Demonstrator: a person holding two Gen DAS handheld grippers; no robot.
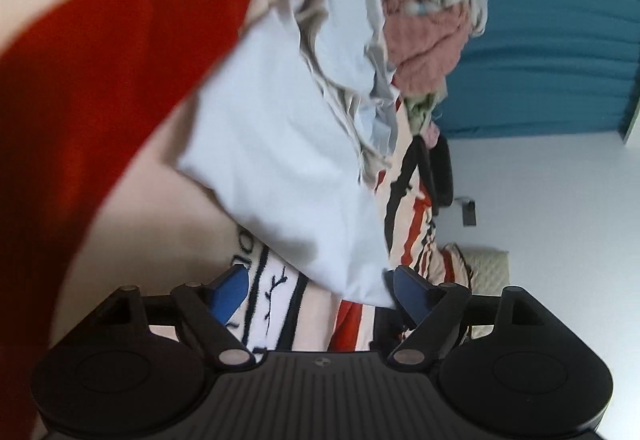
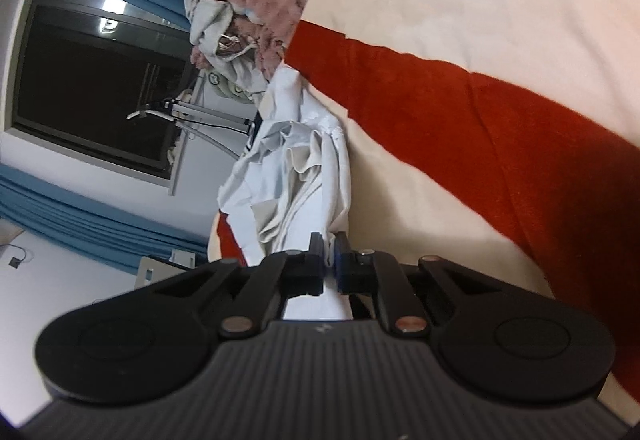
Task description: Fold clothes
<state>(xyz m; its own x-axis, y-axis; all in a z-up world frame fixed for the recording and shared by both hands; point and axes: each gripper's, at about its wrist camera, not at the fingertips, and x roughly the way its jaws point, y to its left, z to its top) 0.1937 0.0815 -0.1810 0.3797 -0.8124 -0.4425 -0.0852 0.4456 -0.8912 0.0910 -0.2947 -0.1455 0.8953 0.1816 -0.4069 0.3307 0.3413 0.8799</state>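
The right tool [image 2: 329,254] is clamped on a bunched edge of a pale blue garment [image 2: 296,176], its jaws nearly together with cloth pinched between them. The grip looks meant to lift the garment free of the laundry pile [image 2: 260,0] at the far end of the bed. The left tool [image 1: 318,290] stands wide, jaws well apart; the same pale blue garment [image 1: 280,144] hangs just above it, one corner touching the right-hand finger but not gripped. Beneath both lies a striped blanket [image 1: 80,80] — cream, red and black — covering the bed. The left tool probably needs a second corner, so the cloth can be spread flat before folding.
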